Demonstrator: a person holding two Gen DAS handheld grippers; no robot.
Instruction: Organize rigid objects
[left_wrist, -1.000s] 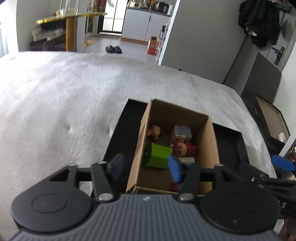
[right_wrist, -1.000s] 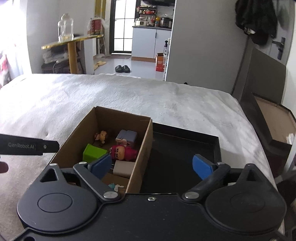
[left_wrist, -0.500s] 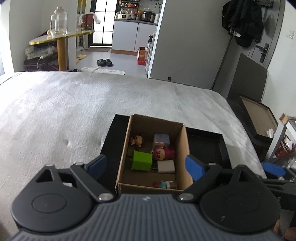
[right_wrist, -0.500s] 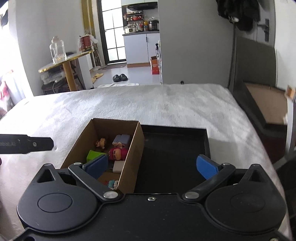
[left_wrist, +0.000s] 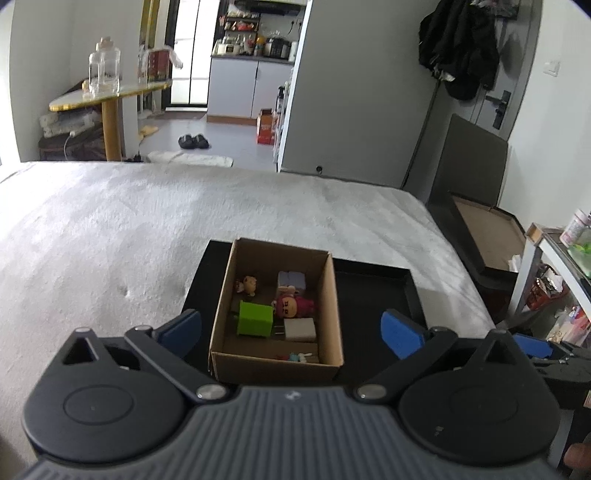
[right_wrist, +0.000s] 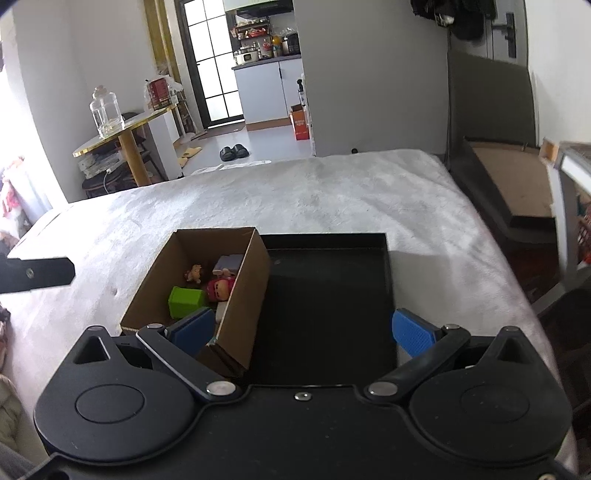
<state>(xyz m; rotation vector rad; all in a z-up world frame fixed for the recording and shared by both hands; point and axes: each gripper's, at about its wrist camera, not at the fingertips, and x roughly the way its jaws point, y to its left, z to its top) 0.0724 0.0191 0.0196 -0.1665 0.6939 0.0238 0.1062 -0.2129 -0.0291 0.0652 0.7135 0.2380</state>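
The cardboard box (left_wrist: 275, 363) of toys sits on the bed, ahead of the left gripper (left_wrist: 291, 328), whose jaws are opening, empty; the right gripper (right_wrist: 303, 328) is spread wide, empty.

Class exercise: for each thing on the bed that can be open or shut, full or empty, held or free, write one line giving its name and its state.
Cardboard box: open-topped, standing in the tray's left part, holding small toys.
Black tray: bare to the right of the box.
Green block: loose inside the box, not held.
Red figure: lying in the box, free.
Left gripper: jaws opening, nothing between them.
Right gripper: open, empty.
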